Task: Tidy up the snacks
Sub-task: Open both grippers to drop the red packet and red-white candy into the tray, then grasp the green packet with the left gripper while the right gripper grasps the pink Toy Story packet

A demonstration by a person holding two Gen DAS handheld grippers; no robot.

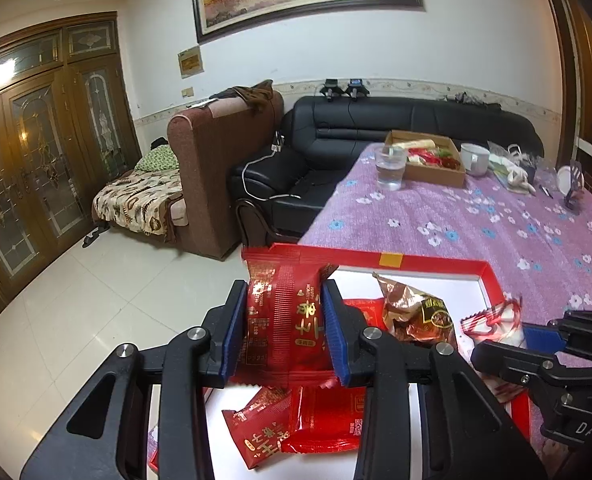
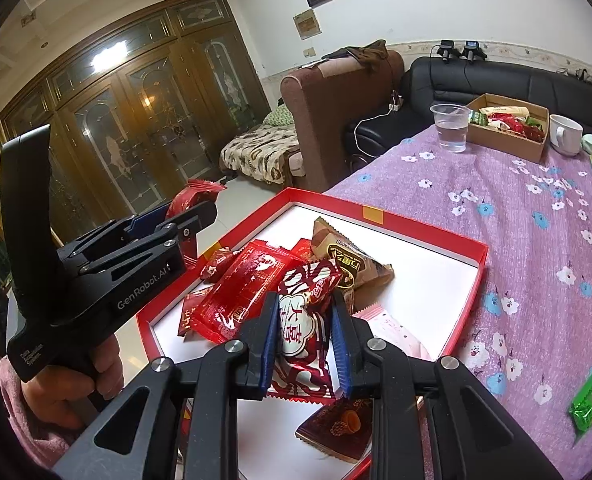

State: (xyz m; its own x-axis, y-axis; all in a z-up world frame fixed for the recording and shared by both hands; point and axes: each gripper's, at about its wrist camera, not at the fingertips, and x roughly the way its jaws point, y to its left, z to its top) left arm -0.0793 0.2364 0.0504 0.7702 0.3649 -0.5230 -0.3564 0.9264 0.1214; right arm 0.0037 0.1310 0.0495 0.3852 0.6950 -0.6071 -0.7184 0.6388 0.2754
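A red box with a white floor lies at the near corner of the purple table and holds several snack packets. My left gripper is shut on a red snack packet and holds it above the box's left end; it also shows in the right wrist view. My right gripper is shut on a red-and-white snack packet above the box; it shows at the right of the left wrist view. A brown packet and loose red packets lie inside.
A cardboard box of snacks, a plastic cup of water and a white mug stand at the table's far end. A green packet lies on the cloth near right. Sofas stand beyond the table.
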